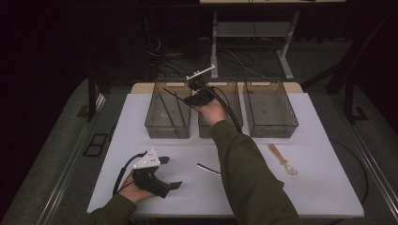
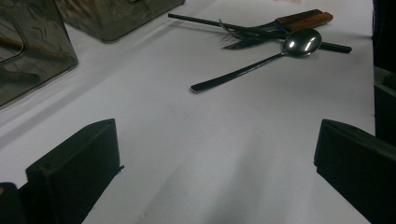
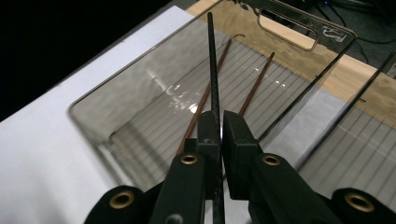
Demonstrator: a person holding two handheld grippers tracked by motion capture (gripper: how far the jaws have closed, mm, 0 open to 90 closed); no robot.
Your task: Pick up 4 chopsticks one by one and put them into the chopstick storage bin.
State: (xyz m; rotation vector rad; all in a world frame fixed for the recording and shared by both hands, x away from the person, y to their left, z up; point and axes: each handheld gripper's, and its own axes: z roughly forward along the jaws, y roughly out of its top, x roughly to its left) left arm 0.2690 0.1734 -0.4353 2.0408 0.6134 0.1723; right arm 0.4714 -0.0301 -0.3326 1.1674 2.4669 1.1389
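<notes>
Holding a black chopstick (image 3: pixel 214 88) pinched between its jaws, the right gripper (image 3: pixel 219 126) hangs above the left bin (image 1: pixel 167 123), where two brown chopsticks (image 3: pixel 254 84) already lie. Nearer than that bin, the left gripper (image 1: pixel 164 176) rests spread and empty on the tabletop (image 1: pixel 309 187); a spoon (image 2: pixel 280 51) and other cutlery seem left to sort.

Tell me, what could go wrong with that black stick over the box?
The right gripper pinches the black chopstick only near its low end, so it might swing or slip out. Its long tip could also catch the left bin's wall and miss the two brown chopsticks already inside.
</notes>
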